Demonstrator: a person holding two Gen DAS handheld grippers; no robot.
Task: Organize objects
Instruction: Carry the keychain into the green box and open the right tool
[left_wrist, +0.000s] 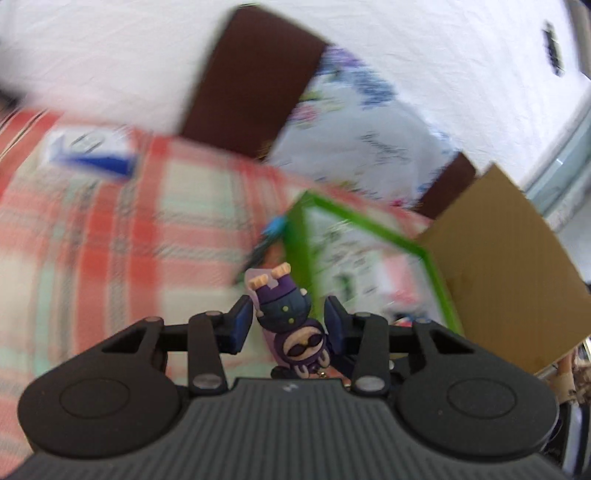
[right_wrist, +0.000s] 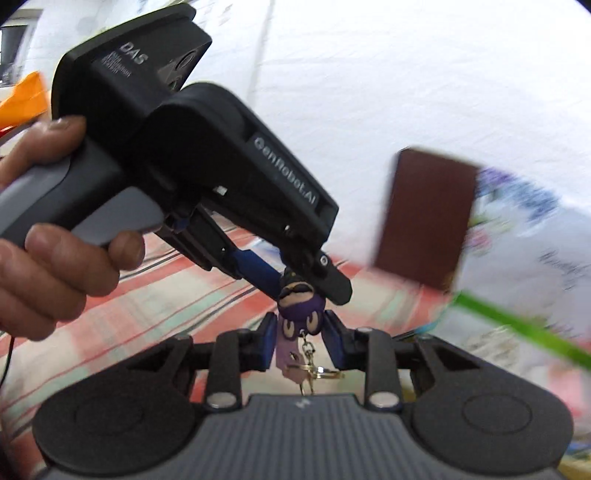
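Beneath us lies a red, white and pale-green checked cloth (left_wrist: 110, 229), blurred by motion, with a white textured wall (left_wrist: 110, 55) behind it. Held above that cloth is a small purple-and-navy rubber figurine keychain with sunglasses (left_wrist: 291, 314), and we grip it from both ends. Our left gripper (left_wrist: 289, 323) has its blue-padded fingers closed on the figurine's round body, feet pointing away from the camera. Our right gripper (right_wrist: 301, 341) pinches the lilac tag and purple part hanging below the head, with the metal key ring (right_wrist: 317, 371) dangling between its fingers. In the right wrist view, our left hand (right_wrist: 48, 229) wraps the grey handle of the left tool. Just beyond the figurine stands a green-framed box (left_wrist: 369, 251), and beside that a brown cardboard flap (left_wrist: 509, 266). Farther back are dark brown panels (left_wrist: 255, 77) and a floral fabric (left_wrist: 351, 122).
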